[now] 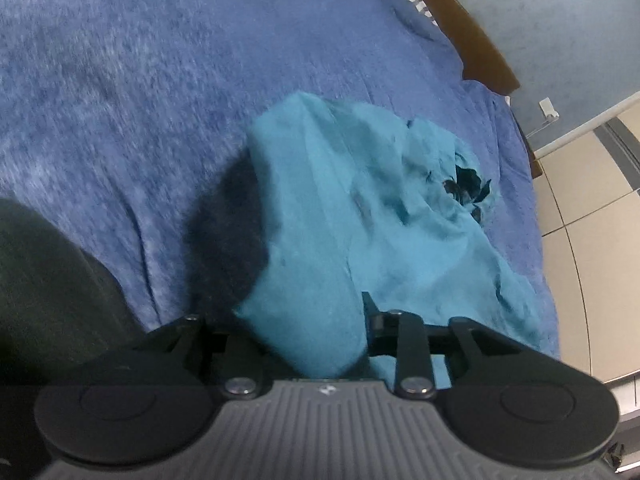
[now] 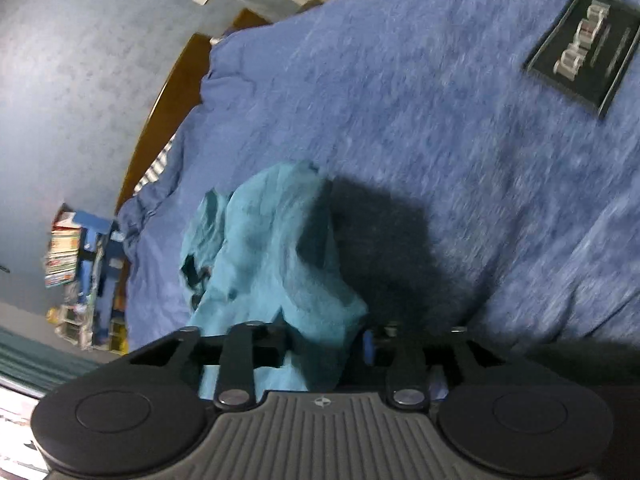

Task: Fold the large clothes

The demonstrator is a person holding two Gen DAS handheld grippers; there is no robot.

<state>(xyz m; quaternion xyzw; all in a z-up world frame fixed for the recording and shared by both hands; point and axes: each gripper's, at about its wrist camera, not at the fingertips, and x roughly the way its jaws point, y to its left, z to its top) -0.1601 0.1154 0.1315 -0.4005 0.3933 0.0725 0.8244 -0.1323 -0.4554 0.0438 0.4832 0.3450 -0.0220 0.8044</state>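
Note:
A teal garment hangs over a blue bedspread. My left gripper is shut on one edge of it; the cloth bunches between the jaws and hides the fingertips. In the right wrist view the same teal garment drapes down from my right gripper, which is shut on another edge. The rest of the cloth lies crumpled on the blue bedspread, with dark folds showing near its far end. Both views are motion-blurred.
A wooden bed frame borders the bed by a blue-grey wall. Tiled floor lies to the right. A dark flat box rests on the bedspread. A cluttered shelf stands by the wall. A dark mass sits at lower left.

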